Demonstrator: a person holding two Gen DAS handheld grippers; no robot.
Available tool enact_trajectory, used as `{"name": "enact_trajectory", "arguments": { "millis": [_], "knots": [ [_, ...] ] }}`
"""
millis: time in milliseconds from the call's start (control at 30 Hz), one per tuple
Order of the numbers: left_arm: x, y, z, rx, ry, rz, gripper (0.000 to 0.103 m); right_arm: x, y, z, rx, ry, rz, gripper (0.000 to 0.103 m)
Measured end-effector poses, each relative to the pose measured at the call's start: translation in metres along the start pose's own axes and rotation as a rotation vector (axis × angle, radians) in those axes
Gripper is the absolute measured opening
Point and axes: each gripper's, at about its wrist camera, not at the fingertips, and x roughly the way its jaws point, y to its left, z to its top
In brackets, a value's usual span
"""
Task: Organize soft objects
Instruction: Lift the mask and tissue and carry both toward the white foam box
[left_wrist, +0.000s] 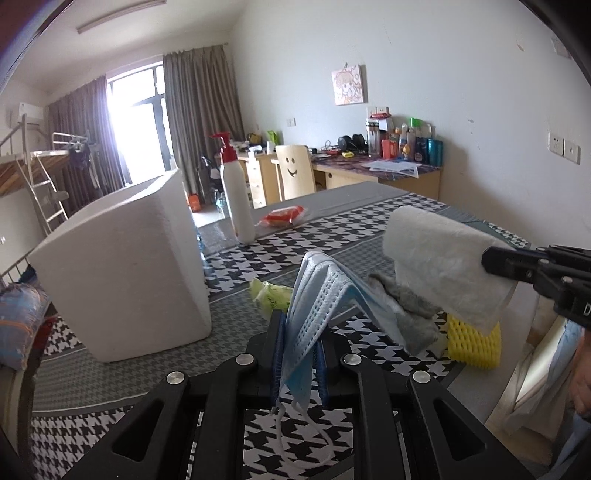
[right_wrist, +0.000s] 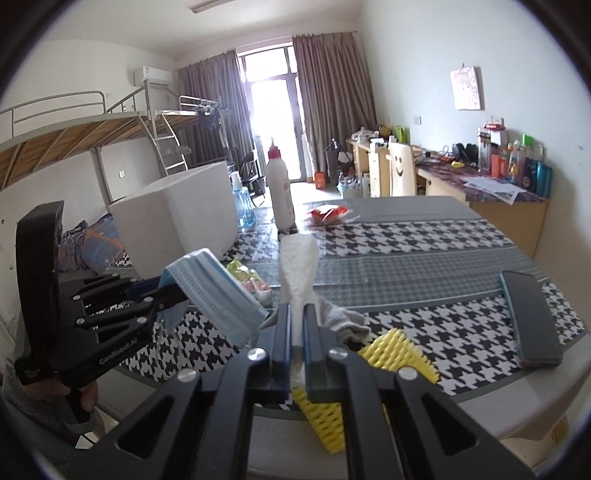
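My left hand-held gripper (left_wrist: 299, 354) is clamped on a blue mask (left_wrist: 325, 291), which stands up from between the jaws in a folded arch, its white ear loop dangling below them over the checked tabletop (left_wrist: 332, 236). My right hand-held gripper (right_wrist: 295, 325) is clamped on a white tissue (right_wrist: 297, 266), which rises in a crumpled column from between its blue pads; in the left view the same tissue hangs as a broad sheet off the right gripper's tip, clear of the cloth. Both soft things are held above the tabletop, the mask to the left of the tissue. Under and behind them lie a grey rag (left_wrist: 413, 306) and a yellow foam net (left_wrist: 472, 343), the net just beside the rag at the near edge. A green packet (left_wrist: 269, 295) lies behind the mask, near the white foam box (left_wrist: 122, 266) that stands on the left of the tabletop. Farther back stand a white pump bottle (left_wrist: 236, 199) and a red packet (left_wrist: 284, 216). A dark phone (right_wrist: 532, 317) lies flat on the right side, well apart from the rest.
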Motion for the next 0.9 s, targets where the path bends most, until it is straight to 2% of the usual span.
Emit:
{"name": "enact_trajectory", "arguments": {
  "millis": [400,900],
  "knots": [
    [-0.024,0.009,0.004,-0.010,-0.058,0.045,0.016,-0.011,-0.007,0.006,0.021,-0.048,-0.057,0.008],
    [-0.034,0.015,0.009,-0.032,-0.087,0.077,0.016,-0.017,0.008,0.008,-0.017,-0.073,-0.062,0.008]
  ]
}}
